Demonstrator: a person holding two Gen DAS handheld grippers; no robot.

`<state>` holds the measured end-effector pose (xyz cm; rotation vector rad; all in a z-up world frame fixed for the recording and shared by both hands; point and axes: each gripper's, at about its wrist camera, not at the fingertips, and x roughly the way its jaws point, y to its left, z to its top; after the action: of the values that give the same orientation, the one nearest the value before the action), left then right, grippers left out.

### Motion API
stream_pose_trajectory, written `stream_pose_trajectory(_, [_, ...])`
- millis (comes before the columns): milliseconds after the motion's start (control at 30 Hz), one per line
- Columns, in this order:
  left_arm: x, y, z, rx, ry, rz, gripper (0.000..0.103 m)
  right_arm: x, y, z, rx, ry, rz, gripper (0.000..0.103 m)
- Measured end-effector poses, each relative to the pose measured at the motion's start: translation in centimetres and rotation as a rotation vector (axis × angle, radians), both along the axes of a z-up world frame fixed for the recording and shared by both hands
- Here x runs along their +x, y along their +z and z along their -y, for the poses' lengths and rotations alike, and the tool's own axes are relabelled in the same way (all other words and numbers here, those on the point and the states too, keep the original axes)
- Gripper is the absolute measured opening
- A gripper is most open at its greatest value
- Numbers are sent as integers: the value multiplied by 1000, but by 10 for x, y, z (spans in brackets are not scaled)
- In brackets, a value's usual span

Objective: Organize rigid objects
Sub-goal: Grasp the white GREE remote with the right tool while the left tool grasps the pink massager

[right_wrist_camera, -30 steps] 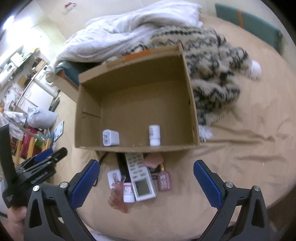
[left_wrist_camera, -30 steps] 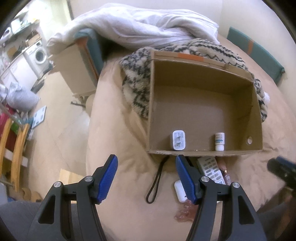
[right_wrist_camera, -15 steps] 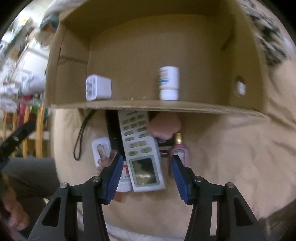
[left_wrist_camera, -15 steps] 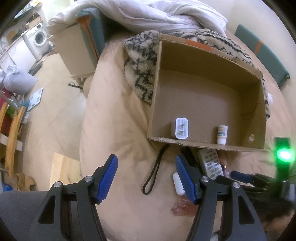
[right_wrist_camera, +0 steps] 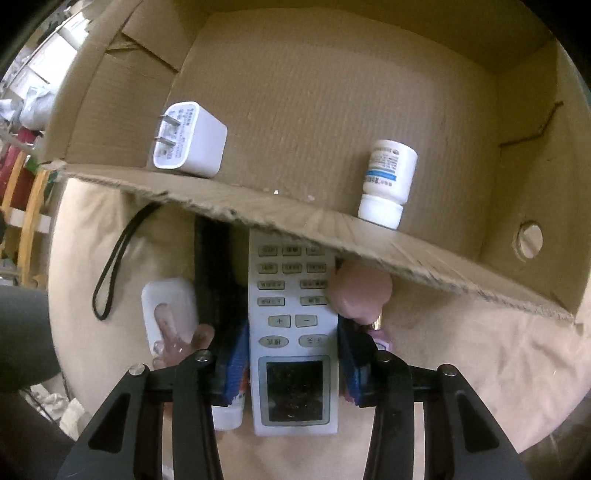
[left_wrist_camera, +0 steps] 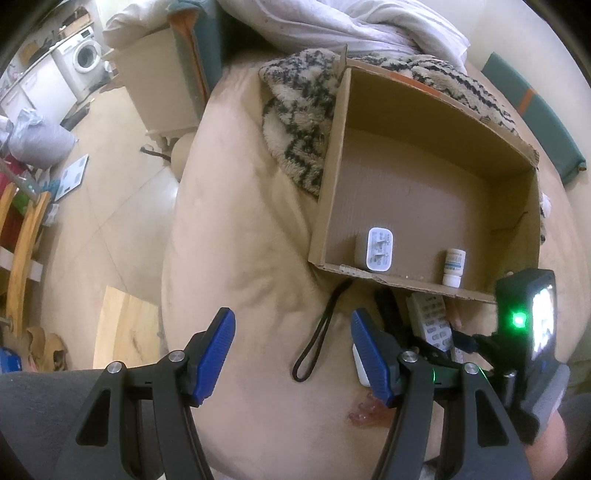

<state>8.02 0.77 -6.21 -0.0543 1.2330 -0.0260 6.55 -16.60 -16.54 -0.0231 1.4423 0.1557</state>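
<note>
A white remote control [right_wrist_camera: 291,332] lies on the beige bedcover just in front of an open cardboard box [right_wrist_camera: 332,88]. My right gripper [right_wrist_camera: 293,369] is shut on the remote, one blue pad on each long side. The box holds a white charger plug [right_wrist_camera: 188,142] and a white pill bottle [right_wrist_camera: 388,182]. In the left wrist view the box [left_wrist_camera: 436,184], charger [left_wrist_camera: 379,249], bottle [left_wrist_camera: 453,262] and remote [left_wrist_camera: 430,319] show too. My left gripper [left_wrist_camera: 291,354] is open and empty above the bedcover, left of the pile.
Around the remote lie a black device with a strap [right_wrist_camera: 216,280], a white case [right_wrist_camera: 168,306], a pink round object [right_wrist_camera: 360,291], a small pink bottle [right_wrist_camera: 380,336] and another white bottle [right_wrist_camera: 229,413]. A patterned fleece [left_wrist_camera: 299,122] and white duvet [left_wrist_camera: 332,26] lie behind the box.
My right gripper has come down from above the pile and closed its jaws on the remote. My left gripper stayed open and shifted slightly over the bedcover.
</note>
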Motion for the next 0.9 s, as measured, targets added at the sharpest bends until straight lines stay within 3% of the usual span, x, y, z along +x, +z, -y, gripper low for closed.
stream_pose_trajectory(333, [1,1,2,-1,-4,4,62,-33,74,20,153,33,52,46])
stream_pose_trajectory(433, [0,-2,5,12,-14,-3,62,-35,102,41,234,9,139,46])
stream_pose_trajectory(567, [-5,-9,14,18,-57,-21,62,-40,137,63,252,-32,299,46])
stream_pose_trajectory(667, [-12,-24,29,-11,-126,-87,62,-33,142,78,289,-98,343,46])
stream_pose_trajectory(767, [-23,-49,49,-19,-196,-175,62,-32,128,75,312,-144,339,46])
stream_pose_trajectory(900, [-33,-70,71,-43,-247,-238,62,-34,129,80,325,-143,344,46])
